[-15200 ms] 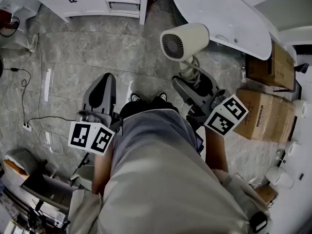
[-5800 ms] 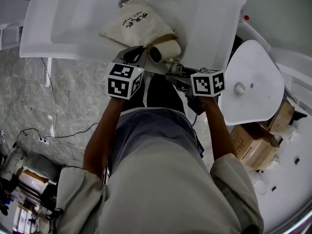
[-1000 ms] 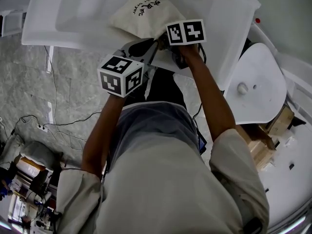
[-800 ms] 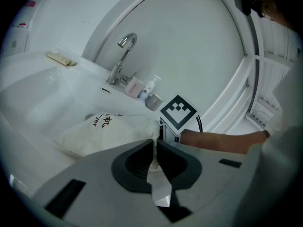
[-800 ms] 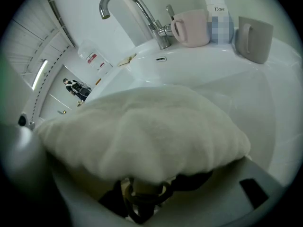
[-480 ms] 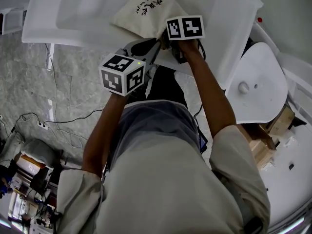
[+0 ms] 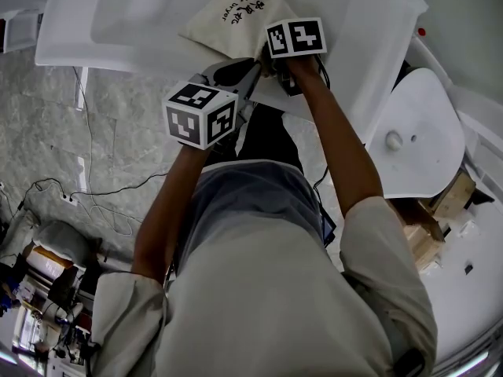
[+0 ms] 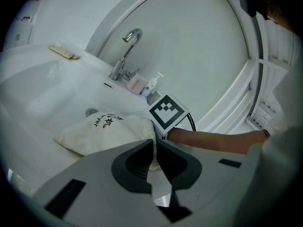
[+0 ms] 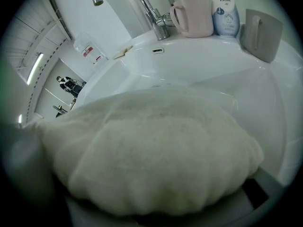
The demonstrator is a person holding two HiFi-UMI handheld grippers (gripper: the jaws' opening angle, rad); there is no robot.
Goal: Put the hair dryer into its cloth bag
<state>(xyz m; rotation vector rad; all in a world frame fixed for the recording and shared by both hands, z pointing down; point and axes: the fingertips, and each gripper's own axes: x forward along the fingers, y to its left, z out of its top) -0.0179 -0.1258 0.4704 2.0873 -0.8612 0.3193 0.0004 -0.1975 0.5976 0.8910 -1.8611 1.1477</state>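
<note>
At the near edge of the sink (image 7: 78, 49), our left gripper (image 8: 154, 148) pinches the mouth hem of the cloth bag (image 7: 236, 22). Our right gripper (image 7: 277, 60) sits at the same mouth, its jaws buried under cloth, so we cannot tell their state. The hair dryer is unseen, apparently inside the bag, and only closing looks left. The bulging bag lies lengthwise toward the tap (image 8: 125, 51), mouth toward us.

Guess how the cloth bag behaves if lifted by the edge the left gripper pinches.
Likely floppy: the cloth bag folds thin between the jaws of the left gripper. Probably weighty: it bulges round in the right gripper view, so it may sag and swing. Unlikely to slip; the weave looks coarse.
</note>
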